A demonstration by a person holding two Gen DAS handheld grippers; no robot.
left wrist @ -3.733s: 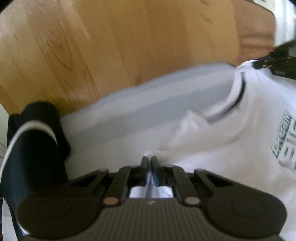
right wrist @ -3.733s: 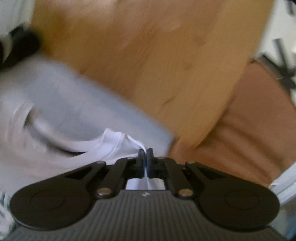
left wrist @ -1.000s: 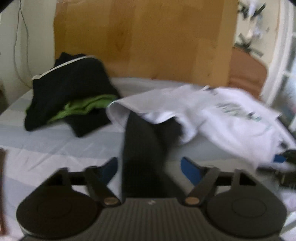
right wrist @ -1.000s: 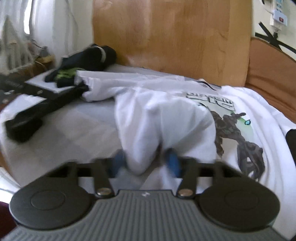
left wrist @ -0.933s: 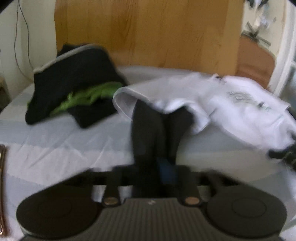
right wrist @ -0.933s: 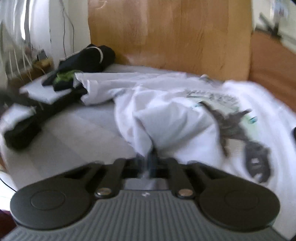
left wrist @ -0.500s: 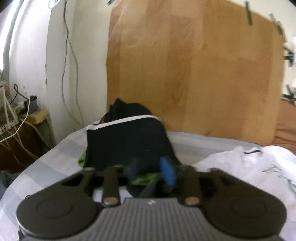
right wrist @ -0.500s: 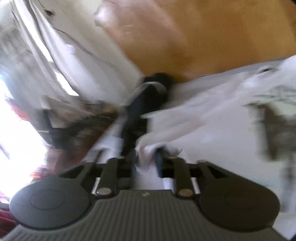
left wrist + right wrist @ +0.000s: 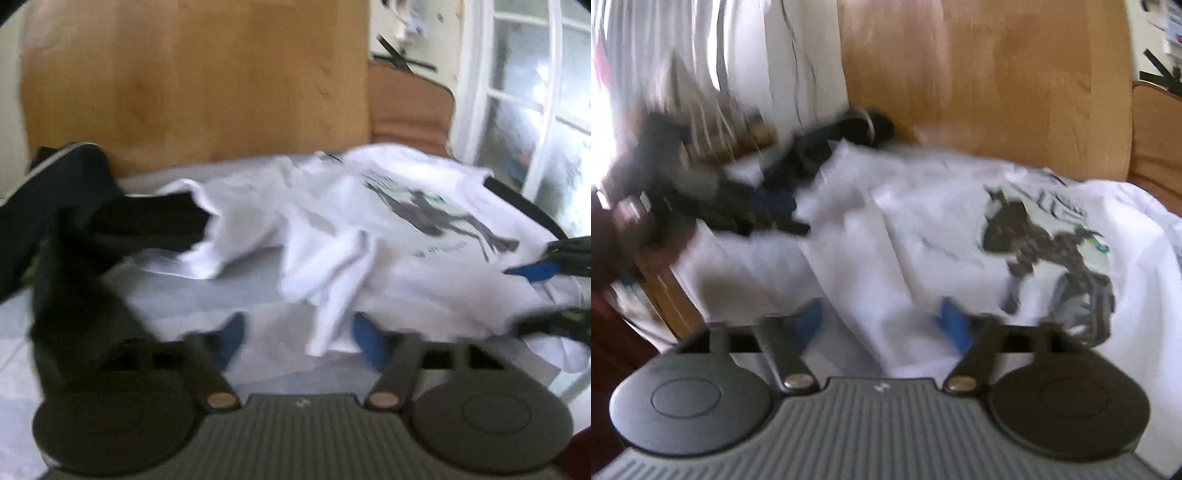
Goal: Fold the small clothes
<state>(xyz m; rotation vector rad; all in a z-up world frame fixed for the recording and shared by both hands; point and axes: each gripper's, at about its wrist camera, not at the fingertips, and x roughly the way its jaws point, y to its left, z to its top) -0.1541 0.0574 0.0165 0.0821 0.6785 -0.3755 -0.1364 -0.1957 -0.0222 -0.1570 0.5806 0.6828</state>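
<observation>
The white shirt [image 9: 960, 229] lay crumpled on the bed [image 9: 221, 291], its length running left to right. Both hand-held grippers, left [image 9: 297, 338] and right [image 9: 882, 321], gaped wide and empty, shirt edges just ahead between their fingers.

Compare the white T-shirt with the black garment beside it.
The white T-shirt carries a dark printed figure; the black garment shows only a pale edge stripe. The T-shirt sprawls across the middle and right of the bed; the black garment is heaped at the left. Both are crumpled, unfolded, and held by neither claw.
</observation>
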